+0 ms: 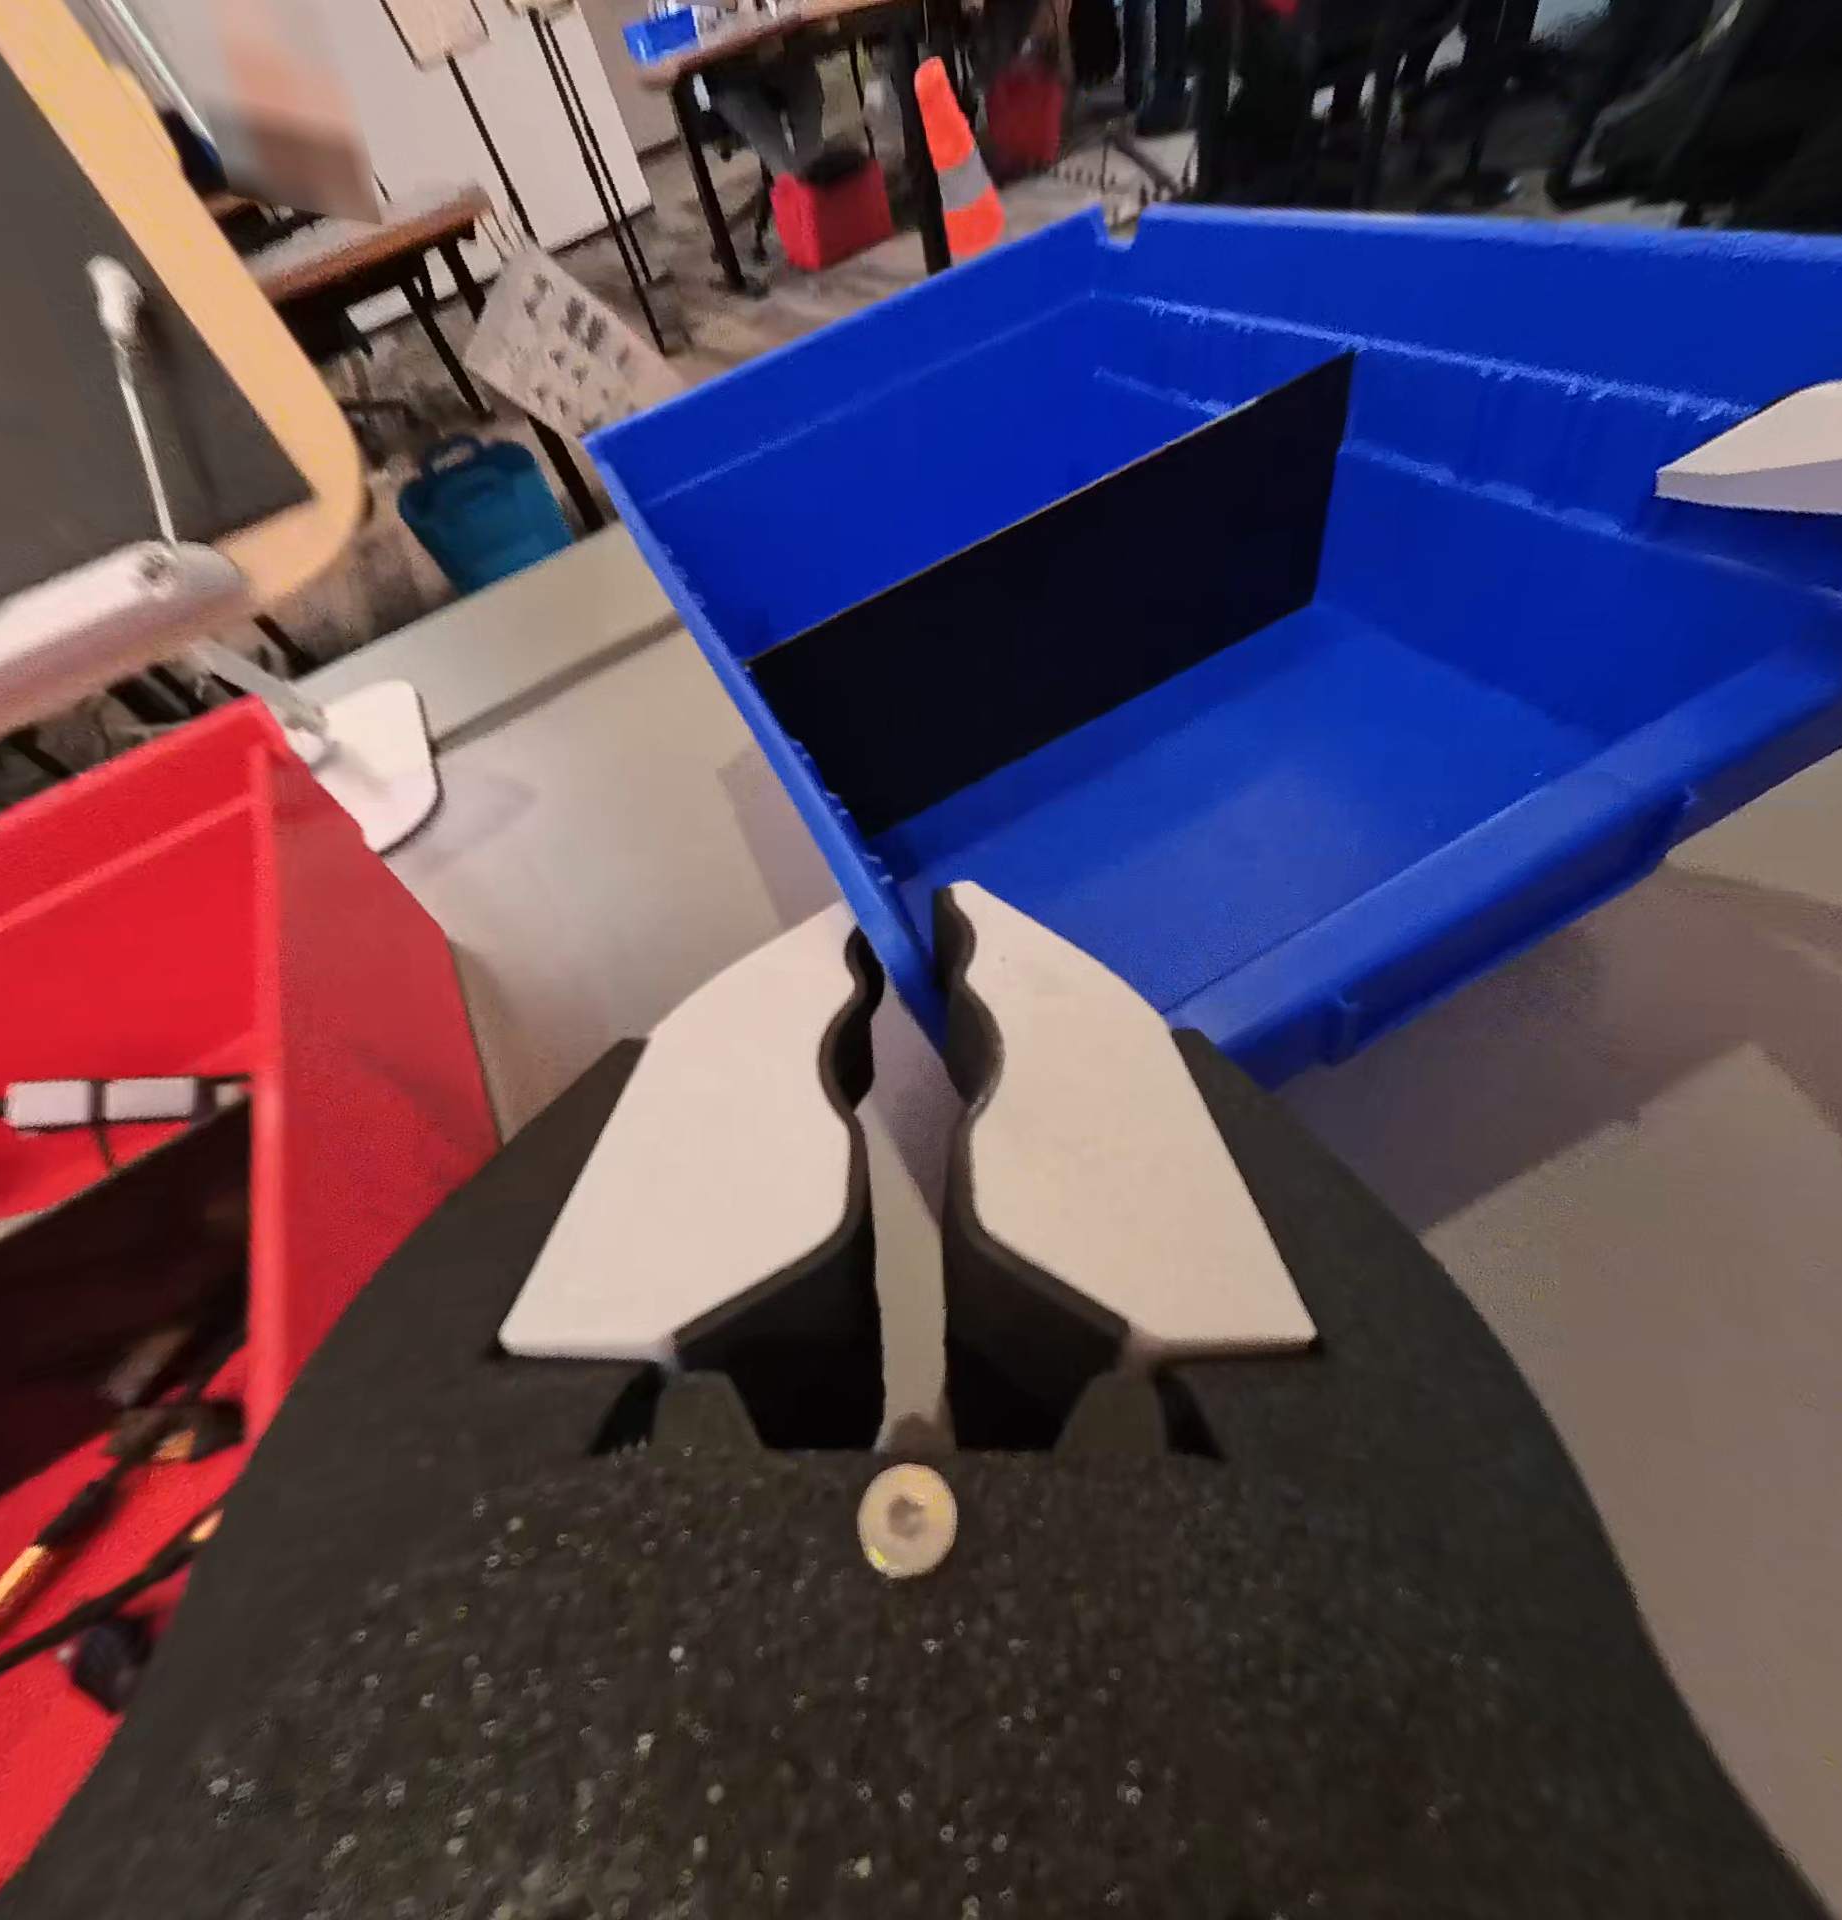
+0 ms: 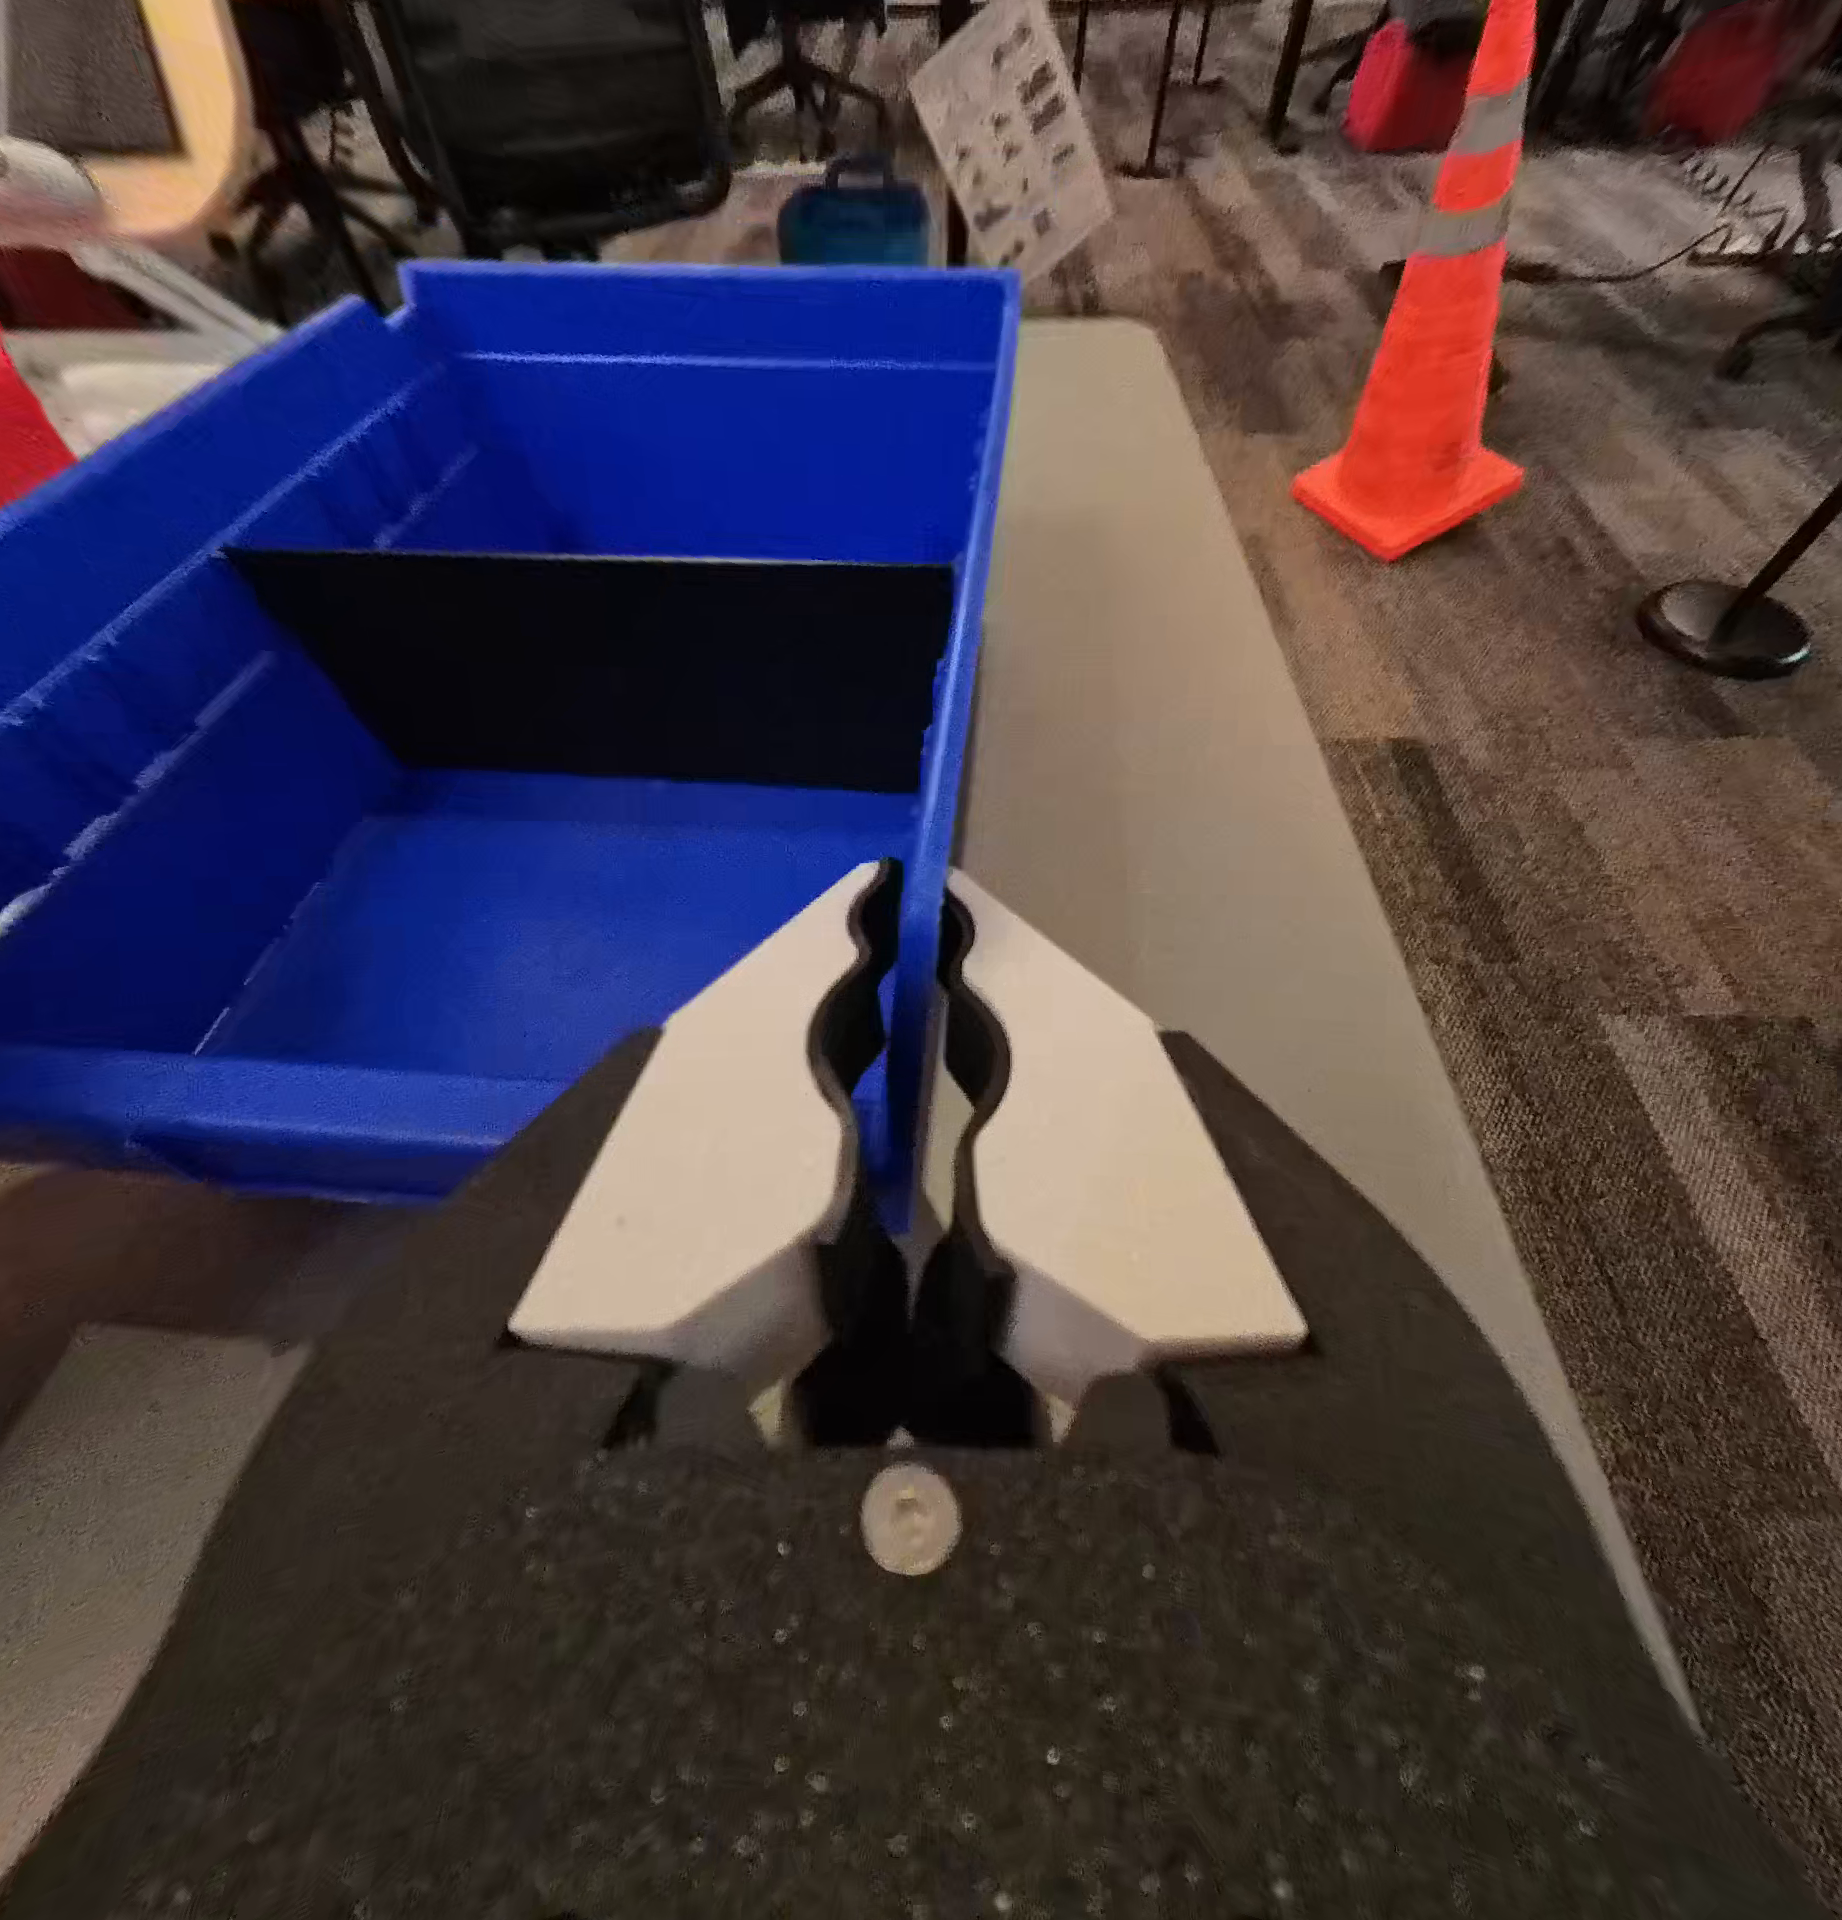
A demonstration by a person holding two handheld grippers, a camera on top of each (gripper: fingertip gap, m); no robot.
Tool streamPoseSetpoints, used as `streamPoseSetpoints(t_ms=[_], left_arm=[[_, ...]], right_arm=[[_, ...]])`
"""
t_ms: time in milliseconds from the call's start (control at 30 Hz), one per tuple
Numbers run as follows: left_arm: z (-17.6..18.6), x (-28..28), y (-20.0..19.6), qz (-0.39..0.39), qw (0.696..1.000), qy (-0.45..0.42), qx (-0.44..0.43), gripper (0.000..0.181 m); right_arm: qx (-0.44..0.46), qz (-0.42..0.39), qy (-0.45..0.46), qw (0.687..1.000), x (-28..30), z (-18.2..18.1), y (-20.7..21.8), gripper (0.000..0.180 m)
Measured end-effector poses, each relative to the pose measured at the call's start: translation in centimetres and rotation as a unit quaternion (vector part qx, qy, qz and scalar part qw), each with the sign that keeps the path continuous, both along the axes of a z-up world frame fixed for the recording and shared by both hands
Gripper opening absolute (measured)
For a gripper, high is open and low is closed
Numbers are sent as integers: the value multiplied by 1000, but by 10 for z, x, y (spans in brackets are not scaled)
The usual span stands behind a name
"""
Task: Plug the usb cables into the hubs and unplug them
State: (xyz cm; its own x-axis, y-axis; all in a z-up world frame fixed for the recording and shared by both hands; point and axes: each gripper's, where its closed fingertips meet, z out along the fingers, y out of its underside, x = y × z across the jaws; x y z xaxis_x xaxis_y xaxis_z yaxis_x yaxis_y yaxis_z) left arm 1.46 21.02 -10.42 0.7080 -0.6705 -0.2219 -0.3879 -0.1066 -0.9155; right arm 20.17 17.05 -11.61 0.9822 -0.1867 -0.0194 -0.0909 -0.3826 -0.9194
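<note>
Left wrist view: the left gripper (image 1: 909, 940) has its pale, wavy-edged fingers pinched on the near side wall of the blue bin (image 1: 1312, 790), the thin plastic wall caught between the tips at 12 o'clock from the black grainy body; the bin is smooth moulded plastic, with a flat black divider (image 1: 1052, 613) standing across it, and its far end is cut off at the 3 o'clock edge, where only the pale tip of the right gripper (image 1: 1769, 457) enters, its grip not readable here; at 9 o'clock a red bin (image 1: 273, 935) is cut by the frame, and inside it lie a white hub (image 1: 106, 1101) and dark cables (image 1: 86, 1496), blurred and partly hidden behind a dark insert; a grey table (image 1: 605, 790) carries both bins; a white lamp base (image 1: 377, 758) sits at 10 o'clock, blurred. Right wrist view: the right gripper (image 2: 922, 883) is clamped on the blue bin's (image 2: 481, 935) right side wall, which runs straight up toward 12 o'clock between the rippled black pads; the black divider (image 2: 605, 665) crosses the bin; the table (image 2: 1135, 727) edge falls away at 3 o'clock to striped carpet; an orange cone (image 2: 1436, 343) stands at 1 o'clock, its tip cut off; a sliver of the red bin (image 2: 3, 416) shows at 9 o'clock.
</note>
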Motion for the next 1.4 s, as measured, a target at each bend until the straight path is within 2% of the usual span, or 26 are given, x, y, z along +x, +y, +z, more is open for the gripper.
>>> streamPoseSetpoints(t_ms=[133, 267, 333, 433, 500, 567, 667, 733, 800, 867, 933, 1000, 1133, 1300, 1400], left_arm=[[-19, 0, -1, -3, 1000, 10, -2, 12], [-18, 0, -16, -39, 998, -4, -41, 19], [2, -17, -37, -75, 994, -33, -68, 20], [61, -80, -83, -143, 974, -141, -103, 23], [78, -150, -76, -88, 983, -137, -85, 26], [74, -237, -43, 35, 995, -80, -54, 33], [59, -339, -2, 167, 986, -4, -10, 44], [39, -354, 14, 173, 984, -1, -42, 54], [14, -343, 26, 145, 984, -33, -99, 58], [-7, -324, 35, 114, 983, -47, -134, 55], [-25, -315, 46, 108, 984, -34, -135, 46], [-28, -311, 53, 107, 987, -44, -115, 13], [-22, -326, 58, 137, 982, -41, -122, 6], [4, -410, 57, 177, 977, -74, -90, 5], [10, -481, 68, 204, 974, -70, -77, 5]], right_arm=[[-14, 0, 9, 1000, 2, -20, 8, 4], [-10, -8, 3, 1000, 4, -19, 2, 7], [19, -31, -35, 999, 9, 5, -11, 17], [66, -29, -129, 989, -7, 64, -40, 30], [91, 0, -163, 982, -42, 95, -54, 31], [126, 93, -135, 978, -107, 110, -53, 30], [123, 199, -43, 971, -212, 95, -40, 33], [109, 237, 36, 965, -277, 70, -24, 42], [77, 227, 74, 968, -313, 40, -3, 45], [58, 171, 71, 981, -312, 17, 23, 40], [57, 159, 71, 983, -315, 5, 43, 33], [2, 153, 60, 986, -323, -17, 53, 16], [-10, 91, -12, 996, -333, -8, 61, 7], [55, 131, -5, 990, -420, 29, 72, 9], [59, 185, 5, 981, -492, 29, 88, 12]])
